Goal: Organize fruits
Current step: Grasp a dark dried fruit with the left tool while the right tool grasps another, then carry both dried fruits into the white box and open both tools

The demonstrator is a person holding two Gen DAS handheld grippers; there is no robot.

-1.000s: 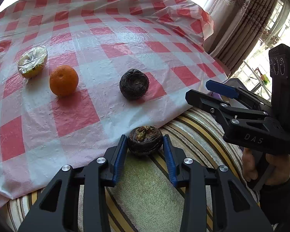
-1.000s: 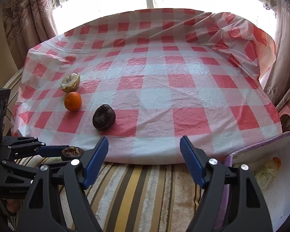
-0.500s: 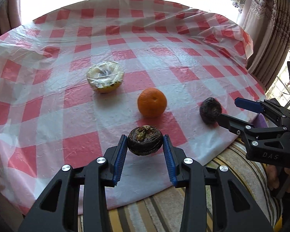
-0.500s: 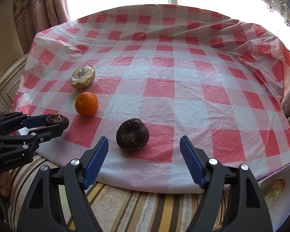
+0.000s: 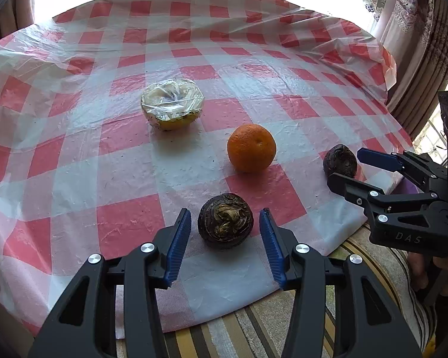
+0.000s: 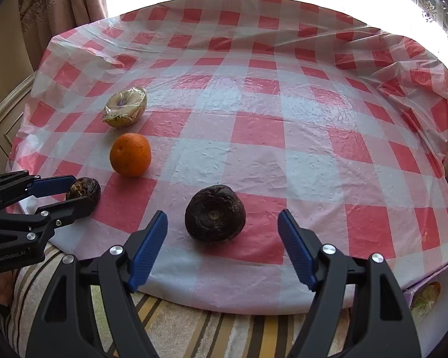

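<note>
Fruits lay on the checked tablecloth (image 5: 74,179): a wrapped half fruit (image 5: 171,107) far left, an orange (image 5: 251,147), and two dark fruits. The left gripper (image 5: 225,232), jaws just opening, straddled the near dark fruit (image 5: 225,220) without touching. The right gripper (image 6: 222,232) stood wide around the other dark fruit (image 6: 215,213).

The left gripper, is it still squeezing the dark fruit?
No, open. The left gripper has just been opening; gaps show beside the dark fruit, resting on the tablecloth.
</note>
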